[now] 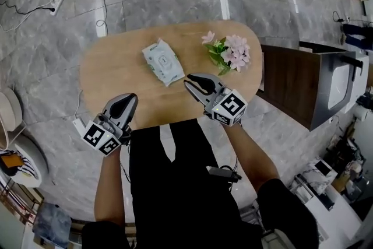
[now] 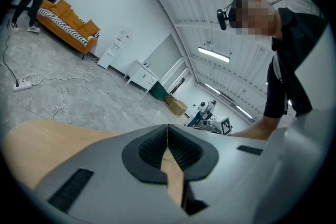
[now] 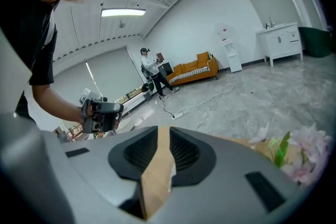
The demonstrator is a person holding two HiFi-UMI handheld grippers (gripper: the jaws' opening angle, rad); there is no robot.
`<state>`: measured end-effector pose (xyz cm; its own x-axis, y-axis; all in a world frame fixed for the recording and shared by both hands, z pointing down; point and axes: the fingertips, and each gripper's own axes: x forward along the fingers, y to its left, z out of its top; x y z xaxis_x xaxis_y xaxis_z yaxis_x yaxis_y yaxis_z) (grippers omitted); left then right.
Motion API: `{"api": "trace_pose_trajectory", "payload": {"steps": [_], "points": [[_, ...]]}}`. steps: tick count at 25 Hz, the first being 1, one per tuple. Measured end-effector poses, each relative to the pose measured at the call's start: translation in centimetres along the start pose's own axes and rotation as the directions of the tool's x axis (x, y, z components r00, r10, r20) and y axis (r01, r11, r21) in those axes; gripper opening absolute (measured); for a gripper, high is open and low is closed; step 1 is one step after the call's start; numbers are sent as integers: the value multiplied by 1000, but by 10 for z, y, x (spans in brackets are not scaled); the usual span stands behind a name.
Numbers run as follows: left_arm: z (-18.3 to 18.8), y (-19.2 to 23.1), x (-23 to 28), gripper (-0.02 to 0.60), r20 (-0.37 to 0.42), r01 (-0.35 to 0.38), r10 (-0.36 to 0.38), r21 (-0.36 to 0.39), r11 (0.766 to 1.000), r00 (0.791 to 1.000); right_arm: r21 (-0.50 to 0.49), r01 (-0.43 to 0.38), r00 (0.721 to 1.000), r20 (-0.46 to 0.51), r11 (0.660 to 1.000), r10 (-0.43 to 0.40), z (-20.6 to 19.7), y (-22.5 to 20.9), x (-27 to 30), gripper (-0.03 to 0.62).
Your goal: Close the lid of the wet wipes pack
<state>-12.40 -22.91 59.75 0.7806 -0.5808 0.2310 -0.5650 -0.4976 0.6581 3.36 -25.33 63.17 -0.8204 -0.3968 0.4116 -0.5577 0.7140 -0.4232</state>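
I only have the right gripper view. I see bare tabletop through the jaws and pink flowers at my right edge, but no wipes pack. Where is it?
Observer: The pale green and white wet wipes pack lies flat on the oval wooden table, ahead and left of the right gripper, not touching it.
Operator: Is the left gripper near the pack?
Observer: No. The left gripper is over the table's near edge, well short of the pack, with its jaw tips together on nothing.
Operator: Is anything crowding the pack on the flower side?
Observer: No. The bunch of pink flowers lies to its right, with bare wood between them.
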Motion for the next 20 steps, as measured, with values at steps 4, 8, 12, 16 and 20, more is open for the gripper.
{"api": "trace_pose_trajectory", "payload": {"steps": [4,8,12,16,20], "points": [[-23,17,7,15,-16,0,0,-19,1000,1000,-2,4,999,-41,1000,-4,-31,-24,18,66],[-39,28,13,15,-34,4,-5,-28,1000,999,-2,3,997,-74,1000,-3,-56,-44,36,66],[-45,36,19,15,-39,8,-9,-28,1000,999,20,18,997,-74,1000,-16,-72,-66,52,65],[-53,38,21,15,-48,13,-15,-30,999,999,58,46,997,-72,997,-41,-85,-84,61,58],[-61,39,21,15,-55,19,-21,-40,999,998,69,41,996,-87,997,-35,-96,-89,69,57]]}}
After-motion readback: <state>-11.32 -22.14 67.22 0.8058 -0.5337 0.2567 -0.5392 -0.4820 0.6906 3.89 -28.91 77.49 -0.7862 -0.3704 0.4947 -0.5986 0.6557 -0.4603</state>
